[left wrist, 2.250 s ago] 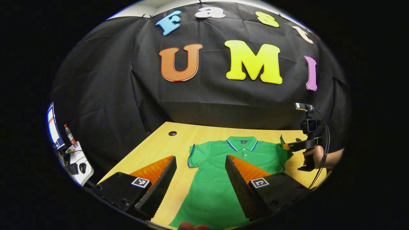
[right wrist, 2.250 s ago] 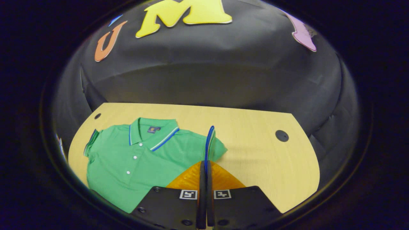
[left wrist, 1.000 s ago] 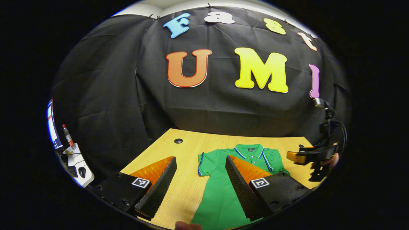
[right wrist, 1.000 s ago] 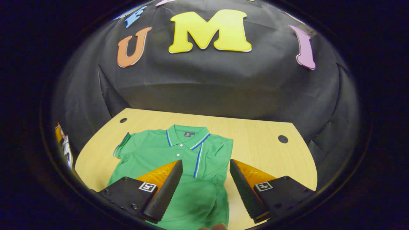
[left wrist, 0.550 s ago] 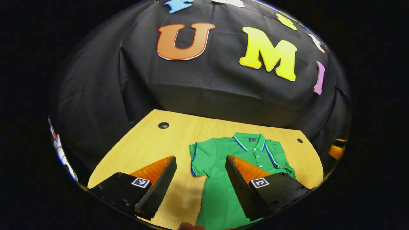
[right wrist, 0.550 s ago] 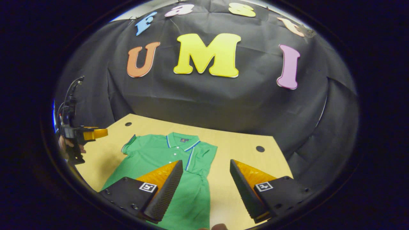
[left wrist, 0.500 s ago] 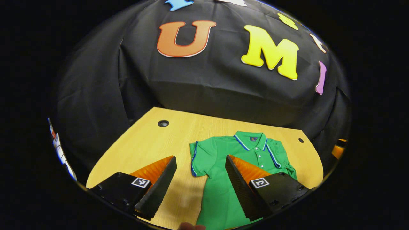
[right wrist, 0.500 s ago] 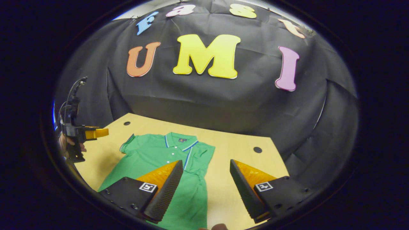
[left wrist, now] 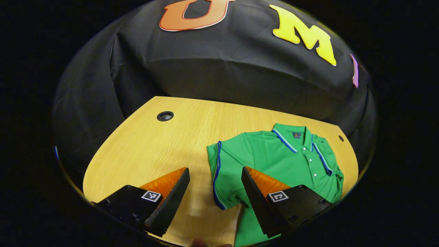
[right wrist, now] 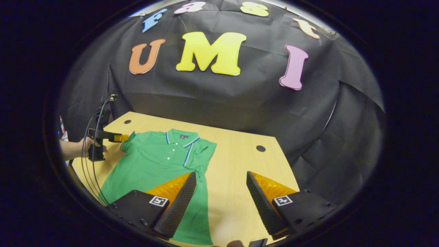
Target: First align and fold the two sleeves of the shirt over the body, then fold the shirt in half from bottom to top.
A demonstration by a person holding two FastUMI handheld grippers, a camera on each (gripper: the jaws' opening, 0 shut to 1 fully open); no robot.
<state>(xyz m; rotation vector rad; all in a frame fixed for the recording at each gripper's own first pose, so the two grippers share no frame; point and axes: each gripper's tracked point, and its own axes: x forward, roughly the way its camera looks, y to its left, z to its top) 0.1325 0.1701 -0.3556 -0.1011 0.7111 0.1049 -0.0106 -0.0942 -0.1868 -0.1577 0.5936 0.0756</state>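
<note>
Already the green polo shirt has one sleeve folded beside its collar; left gripper, jaws wide, straddles the flat sleeve to fold it; right gripper hangs wide, empty.

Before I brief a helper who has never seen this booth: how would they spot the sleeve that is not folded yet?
Find the wooden table and the green polo shirt lying flat on it. The unfolded sleeve sticks out sideways onto bare wood beside the open left gripper. Its blue-trimmed cuff faces outward, whereas the other sleeve lies folded over the chest.
</note>
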